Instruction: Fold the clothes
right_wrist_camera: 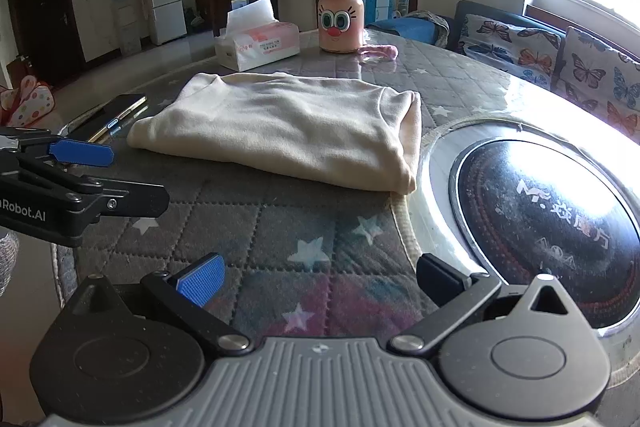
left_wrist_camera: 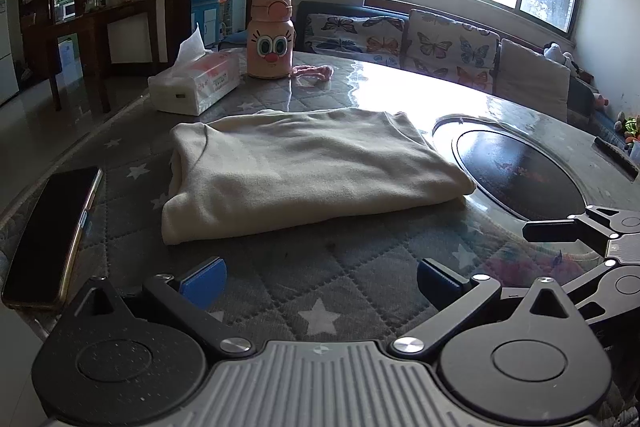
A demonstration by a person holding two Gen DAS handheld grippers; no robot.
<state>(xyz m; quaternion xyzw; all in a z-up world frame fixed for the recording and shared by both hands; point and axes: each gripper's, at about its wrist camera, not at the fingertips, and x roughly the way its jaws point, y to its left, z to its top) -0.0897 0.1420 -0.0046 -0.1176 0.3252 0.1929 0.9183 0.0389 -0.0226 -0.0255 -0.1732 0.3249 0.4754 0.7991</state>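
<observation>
A cream garment (left_wrist_camera: 296,167) lies folded into a flat rectangle on the quilted star-pattern table cover (left_wrist_camera: 304,279); it also shows in the right wrist view (right_wrist_camera: 288,123). My left gripper (left_wrist_camera: 320,281) is open and empty, a short way in front of the garment's near edge. My right gripper (right_wrist_camera: 320,279) is open and empty, in front of the garment's near right corner. The left gripper also shows at the left edge of the right wrist view (right_wrist_camera: 120,179), and the right gripper's fingers (left_wrist_camera: 560,231) show at the right of the left wrist view.
A phone (left_wrist_camera: 52,235) lies left of the garment. A tissue box (left_wrist_camera: 196,83), a pink cartoon bottle (left_wrist_camera: 270,39) and a pink strap (left_wrist_camera: 314,71) stand behind it. A round black hotplate (right_wrist_camera: 548,231) is set into the table on the right. A butterfly-cushioned sofa (left_wrist_camera: 440,43) stands behind.
</observation>
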